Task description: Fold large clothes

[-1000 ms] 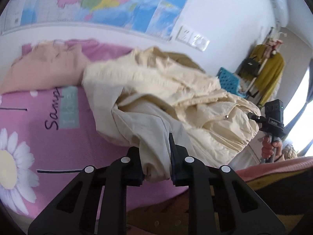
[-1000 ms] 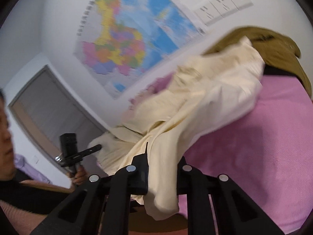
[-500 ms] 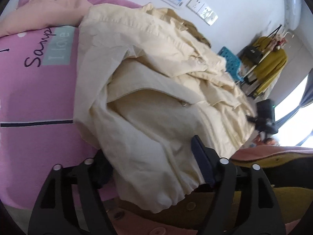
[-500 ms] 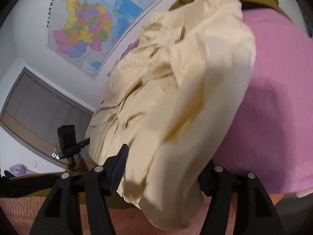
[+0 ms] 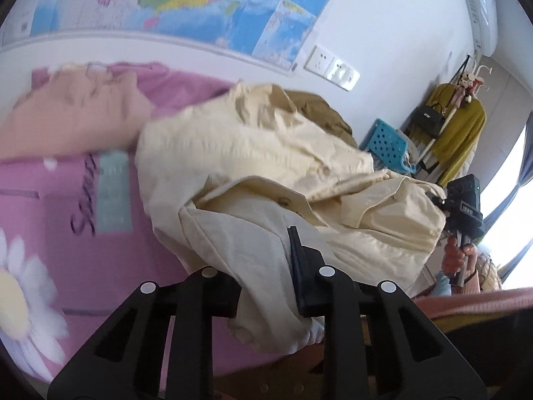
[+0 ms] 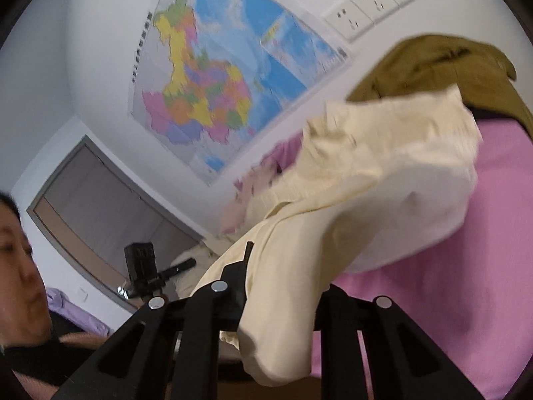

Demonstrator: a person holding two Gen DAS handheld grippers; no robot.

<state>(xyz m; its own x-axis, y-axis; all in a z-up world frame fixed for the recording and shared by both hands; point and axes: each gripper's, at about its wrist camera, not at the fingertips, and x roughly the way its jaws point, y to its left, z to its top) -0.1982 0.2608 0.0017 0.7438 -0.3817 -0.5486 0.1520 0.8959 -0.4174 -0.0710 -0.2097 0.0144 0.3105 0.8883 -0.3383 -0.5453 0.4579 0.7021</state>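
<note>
Both tongs are clamped on cloth: the left gripper (image 5: 266, 276) has its jaws pinched on one bunched edge of a cream jacket (image 5: 266, 153), and the right gripper (image 6: 279, 286) bites another edge of the same garment, which spills down between its fingers. The jacket hangs partly lifted above a pink bedspread (image 5: 66, 220), its far part sagging towards an olive garment (image 6: 433, 63) heaped by the wall; a peach garment (image 5: 73, 116) lies apart on the bedspread, to the left in the left wrist view. Motion blur smears both views, so whether each gripper holds a hem, a cuff or a shoulder cannot be told for sure.

The step in hand appears to be spreading the jacket flat before any fold is made. To do it well, the two grips should be drawn apart until the cloth between them pulls taut, then carried level and low over bare bedspread. The far edge should touch down first, with the near edge laid last, so that trapped folds shake out. Each bite looks thick with gathered layers, which risks dragging a sleeve underneath. The cream cloth should also be kept off the olive heap.
</note>
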